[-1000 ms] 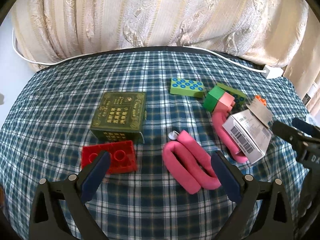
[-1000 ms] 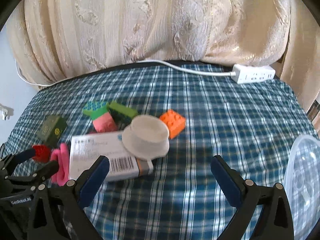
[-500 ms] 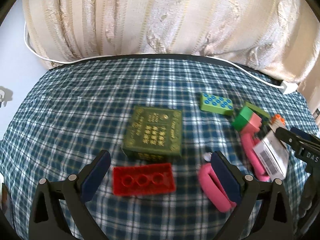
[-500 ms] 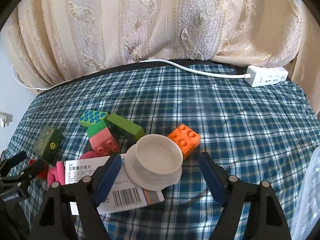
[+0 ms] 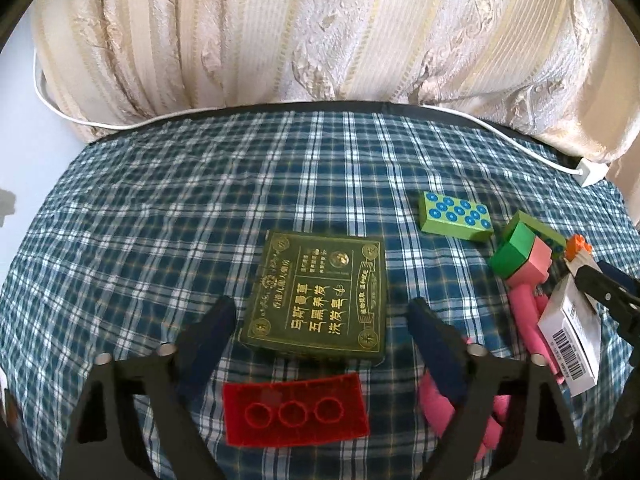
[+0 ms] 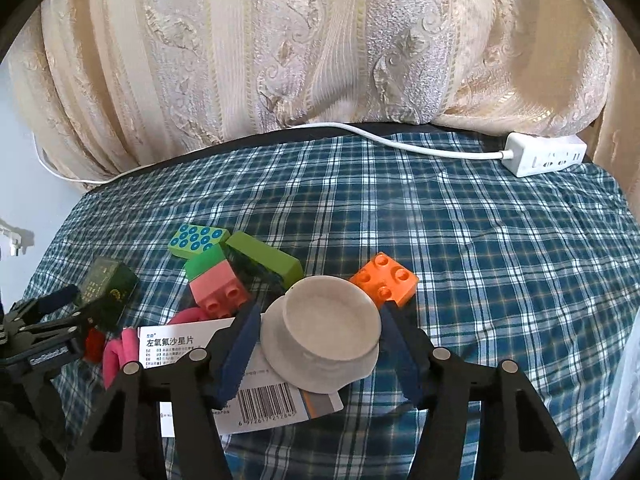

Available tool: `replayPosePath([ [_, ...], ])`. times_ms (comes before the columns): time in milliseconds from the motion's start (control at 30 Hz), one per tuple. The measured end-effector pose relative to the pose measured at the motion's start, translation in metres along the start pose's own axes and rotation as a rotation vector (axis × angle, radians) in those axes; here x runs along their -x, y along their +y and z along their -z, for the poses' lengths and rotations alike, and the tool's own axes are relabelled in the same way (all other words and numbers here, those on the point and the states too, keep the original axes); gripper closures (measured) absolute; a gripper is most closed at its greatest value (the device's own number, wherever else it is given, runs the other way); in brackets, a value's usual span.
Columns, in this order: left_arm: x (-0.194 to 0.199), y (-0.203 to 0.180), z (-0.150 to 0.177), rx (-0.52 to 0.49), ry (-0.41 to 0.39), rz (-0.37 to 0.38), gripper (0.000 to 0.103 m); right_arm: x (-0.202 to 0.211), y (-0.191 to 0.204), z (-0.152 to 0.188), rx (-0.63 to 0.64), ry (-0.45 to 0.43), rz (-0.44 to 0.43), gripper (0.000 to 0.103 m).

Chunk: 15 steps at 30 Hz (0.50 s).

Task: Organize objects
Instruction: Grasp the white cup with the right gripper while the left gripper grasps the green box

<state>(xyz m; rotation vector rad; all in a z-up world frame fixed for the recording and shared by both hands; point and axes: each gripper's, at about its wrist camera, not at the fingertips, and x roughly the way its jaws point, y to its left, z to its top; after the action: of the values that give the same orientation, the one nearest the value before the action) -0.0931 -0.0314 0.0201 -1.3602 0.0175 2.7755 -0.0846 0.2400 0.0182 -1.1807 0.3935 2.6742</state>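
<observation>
A dark green box with gold lettering [image 5: 316, 296] lies flat on the checked cloth. My left gripper [image 5: 320, 304] straddles its near end with its jaws closing; a small gap shows at each pad. A red brick [image 5: 296, 408] lies just below, between the fingers. In the right wrist view a white round dish [image 6: 320, 328] rests on a white medicine box [image 6: 188, 344]. My right gripper [image 6: 319, 308] is closing on the dish, and both pads touch its sides.
Pink foam rollers [image 5: 524, 312], a green block with blue dots [image 5: 454, 216], a green-and-pink brick [image 6: 216, 284], a long green brick [image 6: 264, 258] and an orange brick [image 6: 386, 280] crowd the dish. A power strip [image 6: 540, 158] lies by the curtain. A clear container [image 6: 624, 380] stands at the right edge.
My left gripper moved left, from the pink roller to the green box, and its jaws narrowed. My right gripper came forward to the white dish and its jaws drew in against it.
</observation>
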Motion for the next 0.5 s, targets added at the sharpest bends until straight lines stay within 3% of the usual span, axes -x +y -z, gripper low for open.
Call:
replayPosePath([
  [100, -0.004, 0.001, 0.0, 0.006, 0.014, 0.005, 0.033, 0.004, -0.002, 0.002, -0.01, -0.007, 0.004, 0.038],
  [500, 0.017, 0.0, -0.001, -0.011, -0.07, 0.007, 0.034, 0.027, -0.016, 0.012, -0.061, -0.038, 0.015, 0.038],
])
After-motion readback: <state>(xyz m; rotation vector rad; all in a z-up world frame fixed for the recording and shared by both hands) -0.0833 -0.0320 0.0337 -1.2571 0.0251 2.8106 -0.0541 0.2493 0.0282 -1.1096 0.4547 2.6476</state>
